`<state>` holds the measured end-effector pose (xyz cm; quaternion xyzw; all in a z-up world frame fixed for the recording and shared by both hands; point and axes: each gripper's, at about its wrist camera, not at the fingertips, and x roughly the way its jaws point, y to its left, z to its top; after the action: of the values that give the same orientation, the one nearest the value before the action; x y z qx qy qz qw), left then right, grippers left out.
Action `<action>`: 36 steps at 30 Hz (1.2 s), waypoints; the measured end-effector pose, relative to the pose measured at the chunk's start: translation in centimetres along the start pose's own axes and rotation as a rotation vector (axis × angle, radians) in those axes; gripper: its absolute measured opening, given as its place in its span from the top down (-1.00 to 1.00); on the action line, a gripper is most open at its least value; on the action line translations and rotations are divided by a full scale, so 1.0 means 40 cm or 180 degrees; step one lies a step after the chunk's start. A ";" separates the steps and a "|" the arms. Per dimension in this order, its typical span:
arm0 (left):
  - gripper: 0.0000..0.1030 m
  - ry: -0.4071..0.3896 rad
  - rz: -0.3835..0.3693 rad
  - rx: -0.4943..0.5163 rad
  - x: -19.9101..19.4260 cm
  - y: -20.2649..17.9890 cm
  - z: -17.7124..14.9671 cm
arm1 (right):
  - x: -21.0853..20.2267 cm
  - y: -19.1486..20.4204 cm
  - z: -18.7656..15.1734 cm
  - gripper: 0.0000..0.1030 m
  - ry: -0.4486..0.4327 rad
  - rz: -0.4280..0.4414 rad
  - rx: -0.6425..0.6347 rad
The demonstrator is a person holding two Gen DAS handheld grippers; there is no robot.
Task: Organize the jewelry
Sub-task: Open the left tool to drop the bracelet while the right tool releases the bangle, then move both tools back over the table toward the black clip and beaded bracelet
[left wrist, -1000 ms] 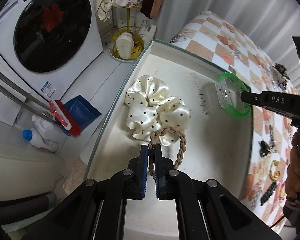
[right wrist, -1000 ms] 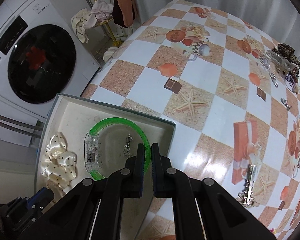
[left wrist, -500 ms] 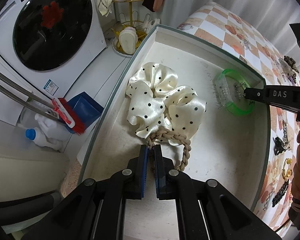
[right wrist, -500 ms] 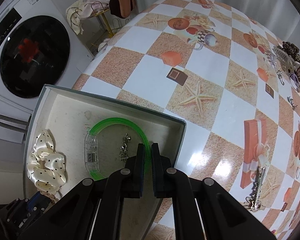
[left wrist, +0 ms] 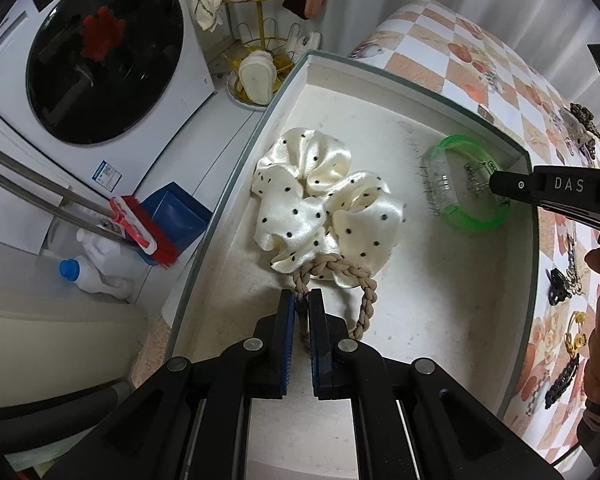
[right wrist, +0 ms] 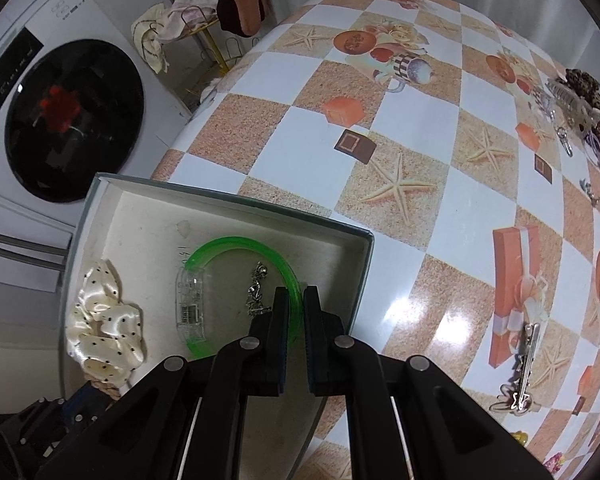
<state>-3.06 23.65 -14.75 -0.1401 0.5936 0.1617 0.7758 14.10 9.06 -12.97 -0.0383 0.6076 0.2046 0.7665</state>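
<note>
Both hand-held grippers pinched: your left [left wrist: 299, 312] the braided tie [left wrist: 332, 268], your right [right wrist: 296, 300] the green bangle [right wrist: 288, 272]; a tug could have dragged them out of the box [left wrist: 380, 76].

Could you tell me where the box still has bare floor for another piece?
Free: the box floor behind the dotted scrunchie, and the near stretch between the braided hair tie and the right wall. Crowded: around the green bracelet.

Braided tie [left wrist: 332, 270] and green bangle [right wrist: 244, 248] in box [right wrist: 228, 200]
</note>
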 end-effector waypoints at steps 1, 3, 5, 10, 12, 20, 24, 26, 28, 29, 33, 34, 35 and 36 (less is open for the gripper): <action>0.76 -0.0002 0.0003 0.0018 -0.002 -0.004 0.001 | -0.006 -0.001 -0.001 0.82 -0.0006 0.0024 0.0008; -0.07 -0.0020 -0.0011 0.0058 -0.009 -0.010 0.003 | -0.022 0.000 -0.006 0.78 -0.0045 0.0082 0.0025; -1.00 -0.0151 0.0067 0.0021 -0.028 -0.011 0.002 | -0.035 -0.001 -0.008 0.43 -0.0081 0.0123 0.0035; -1.00 -0.0190 0.0028 0.0074 -0.044 -0.023 0.012 | -0.067 -0.007 -0.005 0.05 -0.0182 0.0179 0.0067; -1.00 -0.0183 0.0038 0.0099 -0.045 -0.029 0.016 | -0.081 -0.016 -0.005 0.02 -0.0208 0.0204 0.0124; -1.00 -0.0169 0.0043 0.0197 -0.058 -0.061 0.022 | -0.140 -0.090 -0.038 -0.31 -0.0274 0.0227 0.0334; -1.00 -0.0174 0.0066 0.0292 -0.064 -0.089 0.030 | -0.159 -0.148 -0.059 -0.51 -0.0269 0.0221 0.0482; -1.00 -0.0183 0.0072 0.0342 -0.068 -0.106 0.034 | -0.171 -0.180 -0.074 -0.54 -0.0273 0.0204 0.0562; -1.00 -0.0186 0.0071 0.0402 -0.070 -0.128 0.038 | -0.179 -0.206 -0.086 -0.54 -0.0277 0.0191 0.0636; -1.00 -0.0186 0.0067 0.0424 -0.071 -0.134 0.038 | -0.184 -0.224 -0.094 -0.54 -0.0278 0.0184 0.0687; -1.00 -0.0151 0.0036 0.0601 -0.071 -0.191 0.039 | -0.202 -0.283 -0.126 -0.58 -0.0299 0.0150 0.0852; -1.00 -0.0133 0.0023 0.0642 -0.071 -0.204 0.040 | -0.208 -0.300 -0.136 -0.58 -0.0309 0.0138 0.0904; -1.00 -0.0095 -0.0005 0.0707 -0.070 -0.224 0.040 | -0.215 -0.317 -0.146 -0.59 -0.0318 0.0122 0.0952; -1.00 -0.0074 -0.0022 0.0749 -0.070 -0.236 0.040 | -0.219 -0.331 -0.155 -0.59 -0.0324 0.0111 0.0992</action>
<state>1.60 15.48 -11.42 -0.0482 0.5989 0.0898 0.7943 11.64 -7.27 -8.77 0.1019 0.5929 0.1229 0.7893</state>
